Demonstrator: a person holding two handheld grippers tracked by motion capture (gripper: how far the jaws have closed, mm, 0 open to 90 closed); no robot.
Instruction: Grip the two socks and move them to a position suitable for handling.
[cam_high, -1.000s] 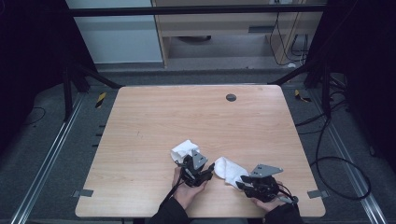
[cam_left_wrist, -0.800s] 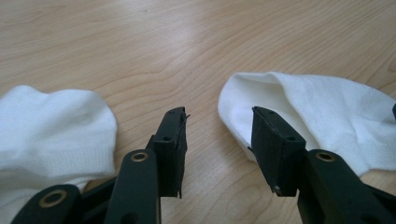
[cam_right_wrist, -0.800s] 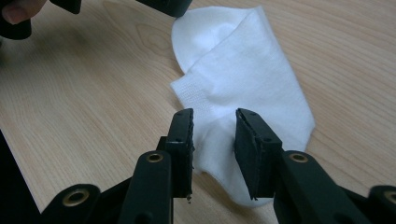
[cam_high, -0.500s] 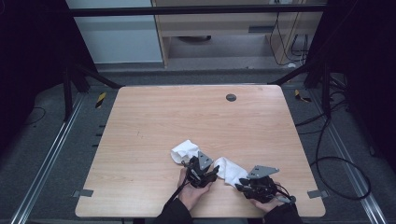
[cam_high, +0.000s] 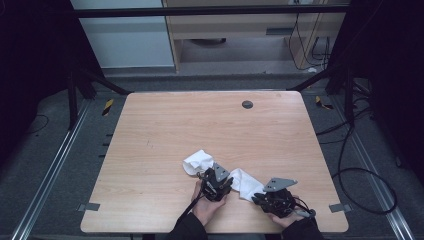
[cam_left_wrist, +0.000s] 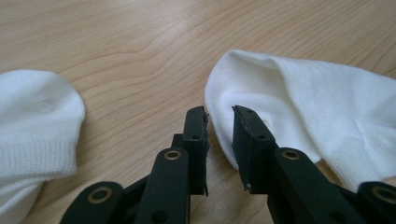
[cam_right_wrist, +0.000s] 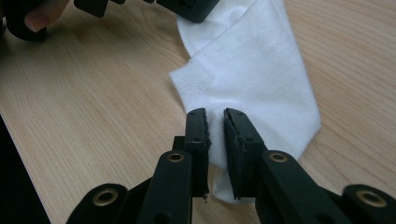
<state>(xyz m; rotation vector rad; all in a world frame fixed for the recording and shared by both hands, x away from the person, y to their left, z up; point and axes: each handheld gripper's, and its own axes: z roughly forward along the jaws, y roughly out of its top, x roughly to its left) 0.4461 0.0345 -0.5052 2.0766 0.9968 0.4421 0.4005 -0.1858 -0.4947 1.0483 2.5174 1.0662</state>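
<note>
Sock, flat (cam_high: 246, 181): white; lies spread on the wooden counter (cam_high: 200, 125) near its front edge, between the two claws; in the right gripper view (cam_right_wrist: 252, 70) it runs away from the camera, ribbed cuff edge at the left.
Sock, crumpled (cam_high: 198, 162): white; bunched on the counter just behind and left of the left claw, apart from the flat sock; in the left gripper view (cam_left_wrist: 35, 121) its ribbed cuff shows at the left margin.
Left claw (cam_high: 216, 184): held in the person's left hand at the flat sock's left end; in the left gripper view (cam_left_wrist: 219, 114) the jaws stand narrow and have just been closing; the sock's rounded end lies at the tips, with its edge in the gap; whether the pads already press on the cloth cannot be told.
Right claw (cam_high: 272, 200): held in the person's right hand at the flat sock's right end; in the right gripper view (cam_right_wrist: 215, 116) the jaws stand narrow, have just been closing, and straddle a fold of the sock, with a slim gap left between the pads.
Counter: pale wood grain, a small dark round mark (cam_high: 247, 104) toward the far edge, well apart from both socks.
Surroundings: dark floor with cables (cam_high: 360, 165) to the right of the counter.
</note>
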